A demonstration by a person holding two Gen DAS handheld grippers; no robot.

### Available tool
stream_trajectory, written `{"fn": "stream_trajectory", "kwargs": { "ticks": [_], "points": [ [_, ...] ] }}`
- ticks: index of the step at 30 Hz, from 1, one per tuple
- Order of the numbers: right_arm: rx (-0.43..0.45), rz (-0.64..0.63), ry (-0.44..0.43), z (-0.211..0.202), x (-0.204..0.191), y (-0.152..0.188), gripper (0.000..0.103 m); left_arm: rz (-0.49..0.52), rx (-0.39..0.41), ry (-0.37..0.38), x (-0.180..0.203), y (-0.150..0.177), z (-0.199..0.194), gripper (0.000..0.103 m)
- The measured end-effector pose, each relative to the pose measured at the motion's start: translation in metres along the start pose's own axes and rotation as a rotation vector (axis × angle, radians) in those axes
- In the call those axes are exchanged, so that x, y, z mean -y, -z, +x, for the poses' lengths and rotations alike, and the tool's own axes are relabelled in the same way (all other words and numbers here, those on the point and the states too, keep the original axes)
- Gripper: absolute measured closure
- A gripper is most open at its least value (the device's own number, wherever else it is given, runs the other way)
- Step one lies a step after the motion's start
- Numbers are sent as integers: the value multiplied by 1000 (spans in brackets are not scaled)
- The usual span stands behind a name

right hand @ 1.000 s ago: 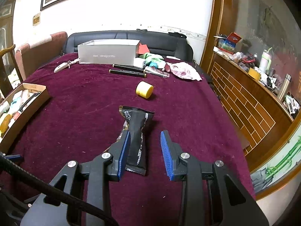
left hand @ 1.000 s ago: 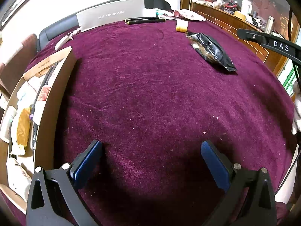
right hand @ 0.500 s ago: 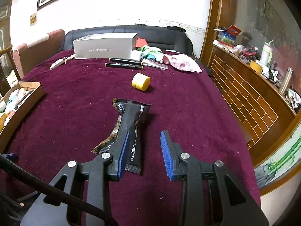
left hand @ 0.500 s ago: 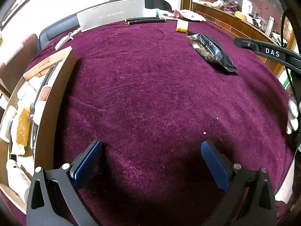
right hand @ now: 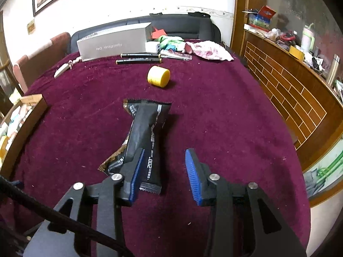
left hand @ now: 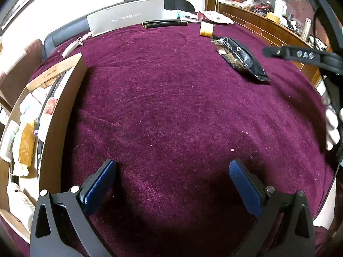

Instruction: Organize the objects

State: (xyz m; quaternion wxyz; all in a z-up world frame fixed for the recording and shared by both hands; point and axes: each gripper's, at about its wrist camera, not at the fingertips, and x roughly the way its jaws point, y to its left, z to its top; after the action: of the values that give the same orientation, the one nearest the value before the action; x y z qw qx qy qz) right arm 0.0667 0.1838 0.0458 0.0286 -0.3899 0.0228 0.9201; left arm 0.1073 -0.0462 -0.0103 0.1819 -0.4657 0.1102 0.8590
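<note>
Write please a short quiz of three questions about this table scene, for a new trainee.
1. True or false: the right hand-held gripper is shut on the black snack packet.
2. Which lies nearest the packet: A) yellow cylinder, B) grey box, C) cardboard tray?
3. Fill in: the left hand-held gripper holds ____.

Key: 1 false, its jaws have just been opening, the packet under its left finger; 2 A; 3 nothing.

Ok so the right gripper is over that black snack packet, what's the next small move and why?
Probably shift the right gripper slightly left and lower it so both pads straddle the black packet. Its jaws have just been opening and grip nothing; the packet lies flat on the purple cloth, partly under the left pad, with mostly bare cloth in the gap.
</note>
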Motion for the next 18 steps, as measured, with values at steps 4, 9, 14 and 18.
{"fn": "stream_trajectory", "kwargs": {
  "ticks": [4,9,14,18],
  "points": [
    [57,21,-15,-21,6,-8,53,-21,-16,-15,3,-1,1,1],
    [143,35,-61,-38,12,-32,42,-36,-48,17,7,-11,-3,7],
    [208,116,-187,-21,22,-79,28,-45,79,-35,-4,-51,-34,7],
    [182,197,-228,12,32,-100,28,-45,162,-118,-14,-98,-50,7]
  ]
}}
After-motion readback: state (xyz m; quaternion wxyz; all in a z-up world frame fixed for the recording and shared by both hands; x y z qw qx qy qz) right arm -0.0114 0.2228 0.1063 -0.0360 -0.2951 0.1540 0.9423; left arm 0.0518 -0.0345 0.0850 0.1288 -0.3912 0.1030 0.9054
